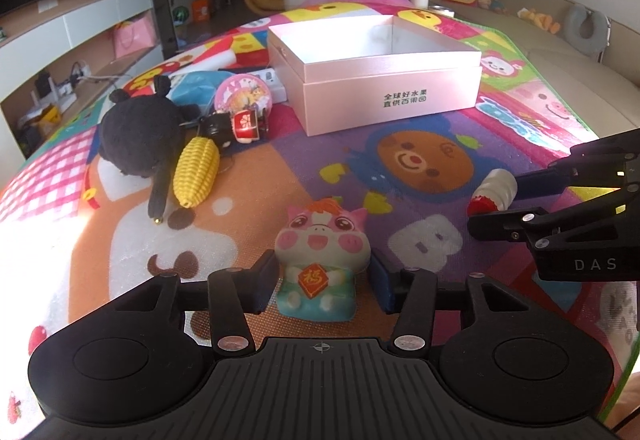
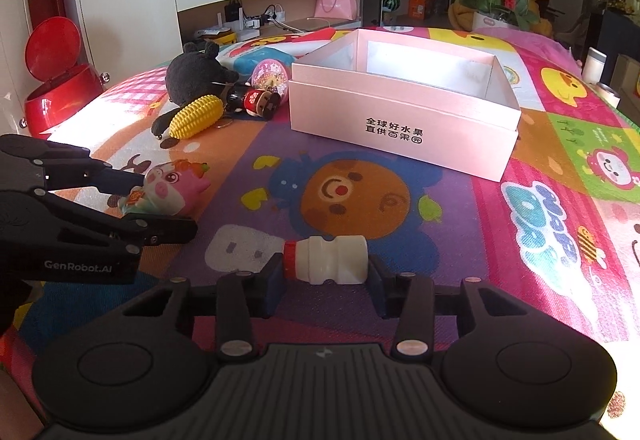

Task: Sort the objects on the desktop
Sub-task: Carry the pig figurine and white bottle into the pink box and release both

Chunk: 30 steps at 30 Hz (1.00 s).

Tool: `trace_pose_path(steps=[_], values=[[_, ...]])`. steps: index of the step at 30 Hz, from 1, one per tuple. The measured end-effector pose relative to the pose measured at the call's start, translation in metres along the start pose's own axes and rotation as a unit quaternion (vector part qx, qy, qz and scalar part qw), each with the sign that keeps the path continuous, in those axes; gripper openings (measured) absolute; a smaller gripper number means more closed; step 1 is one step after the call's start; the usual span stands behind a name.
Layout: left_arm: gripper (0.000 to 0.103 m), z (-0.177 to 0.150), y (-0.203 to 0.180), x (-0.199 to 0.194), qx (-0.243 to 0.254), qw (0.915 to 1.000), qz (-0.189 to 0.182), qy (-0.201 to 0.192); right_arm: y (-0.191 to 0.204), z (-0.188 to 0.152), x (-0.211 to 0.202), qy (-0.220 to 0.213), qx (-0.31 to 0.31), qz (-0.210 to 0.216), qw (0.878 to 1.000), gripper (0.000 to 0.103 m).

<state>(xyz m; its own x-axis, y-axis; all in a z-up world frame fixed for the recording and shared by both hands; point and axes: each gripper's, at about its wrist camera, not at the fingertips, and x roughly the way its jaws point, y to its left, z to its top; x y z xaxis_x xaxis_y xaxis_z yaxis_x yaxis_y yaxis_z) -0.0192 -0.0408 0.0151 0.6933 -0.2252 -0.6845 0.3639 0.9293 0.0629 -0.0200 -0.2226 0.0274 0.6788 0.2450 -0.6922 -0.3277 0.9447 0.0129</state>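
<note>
Pads of the left gripper (image 1: 324,282) squeeze a soft pig toy (image 1: 318,264) at its waist; it looks light and squashy. Beside it, the right gripper (image 2: 327,274) clamps a small slick bottle (image 2: 326,260) lengthwise, with the pink box (image 2: 400,119) ahead.

"全球好水果 直供百果园" on pink box (image 1: 404,99), "福" on pig toy (image 1: 316,276), "genrobot.ai" on left gripper (image 2: 168,217), "das" on right gripper (image 1: 494,205)

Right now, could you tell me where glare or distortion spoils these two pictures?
Left wrist view: sunlight bleaches the mat at the lower left, and the box's inner wall glows white; straight edges bow from the fisheye. Right wrist view: a bright sun patch washes the mat beside the red bin and at the far right edge; the middle is evenly lit and sharp.
</note>
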Motion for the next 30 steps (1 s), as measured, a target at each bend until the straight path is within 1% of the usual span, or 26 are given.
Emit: trace_pose_path(steps=[1, 3, 5, 7, 9, 11, 12, 13, 14, 15, 16, 17, 19, 21, 22, 26, 30], values=[[0.052, 0.0, -0.002, -0.002, 0.006, 1.0, -0.001, -0.002, 0.0, 0.0, -0.002, 0.001, 0.0, 0.002, 1.0, 0.043], [0.052, 0.004, -0.005, -0.01, 0.019, 0.9997, -0.014, -0.009, -0.001, 0.001, -0.007, 0.002, -0.001, 0.006, 1.0, 0.043], [0.052, 0.017, -0.008, -0.02, 0.035, 0.9984, -0.024, -0.037, -0.002, 0.003, -0.016, -0.01, 0.0, 0.008, 1.0, 0.043], [0.052, 0.04, -0.007, -0.03, 0.044, 0.9954, -0.018, -0.083, -0.004, 0.013, -0.034, -0.051, -0.002, -0.003, 0.999, 0.043], [0.052, 0.068, -0.006, -0.034, 0.044, 0.9906, -0.012, -0.129, -0.011, 0.032, -0.054, -0.106, 0.005, -0.024, 0.994, 0.043], [0.053, 0.104, -0.004, -0.032, 0.032, 0.9821, -0.006, -0.186, -0.018, 0.057, -0.066, -0.156, 0.006, -0.059, 0.986, 0.043], [0.054, 0.12, 0.0, -0.028, 0.017, 0.9793, -0.008, -0.202, -0.02, 0.07, -0.066, -0.177, 0.002, -0.081, 0.981, 0.043], [0.061, 0.141, 0.006, -0.021, -0.011, 0.9768, -0.022, -0.213, -0.023, 0.082, -0.064, -0.195, 0.0, -0.1, 0.976, 0.043], [0.077, 0.158, 0.013, -0.015, -0.034, 0.976, -0.041, -0.211, -0.028, 0.096, -0.057, -0.212, 0.002, -0.116, 0.97, 0.043], [0.084, 0.169, 0.02, -0.011, -0.055, 0.975, -0.051, -0.209, -0.032, 0.105, -0.048, -0.221, -0.001, -0.121, 0.968, 0.048], [0.091, 0.176, 0.028, -0.01, -0.072, 0.974, -0.052, -0.208, -0.034, 0.111, -0.04, -0.223, -0.006, -0.123, 0.967, 0.062], [0.093, 0.178, 0.033, -0.011, -0.077, 0.9741, -0.047, -0.208, -0.036, 0.115, -0.03, -0.219, -0.009, -0.131, 0.967, 0.064], [0.096, 0.168, 0.043, -0.015, -0.061, 0.9766, -0.017, -0.206, -0.035, 0.114, -0.017, -0.199, -0.013, -0.137, 0.97, 0.064], [0.096, 0.15, 0.05, -0.016, -0.045, 0.9795, 0.022, -0.195, -0.032, 0.102, -0.013, -0.189, -0.019, -0.122, 0.974, 0.064], [0.096, 0.136, 0.054, -0.015, -0.039, 0.9819, 0.038, -0.182, -0.03, 0.096, -0.012, -0.184, -0.021, -0.118, 0.976, 0.064], [0.096, 0.082, 0.069, -0.01, -0.043, 0.9895, 0.055, -0.127, -0.014, 0.089, -0.008, -0.167, -0.021, -0.088, 0.982, 0.064], [0.097, 0.039, 0.083, -0.013, -0.049, 0.9902, 0.087, -0.097, 0.013, 0.093, -0.003, -0.161, -0.047, -0.057, 0.984, 0.065]])
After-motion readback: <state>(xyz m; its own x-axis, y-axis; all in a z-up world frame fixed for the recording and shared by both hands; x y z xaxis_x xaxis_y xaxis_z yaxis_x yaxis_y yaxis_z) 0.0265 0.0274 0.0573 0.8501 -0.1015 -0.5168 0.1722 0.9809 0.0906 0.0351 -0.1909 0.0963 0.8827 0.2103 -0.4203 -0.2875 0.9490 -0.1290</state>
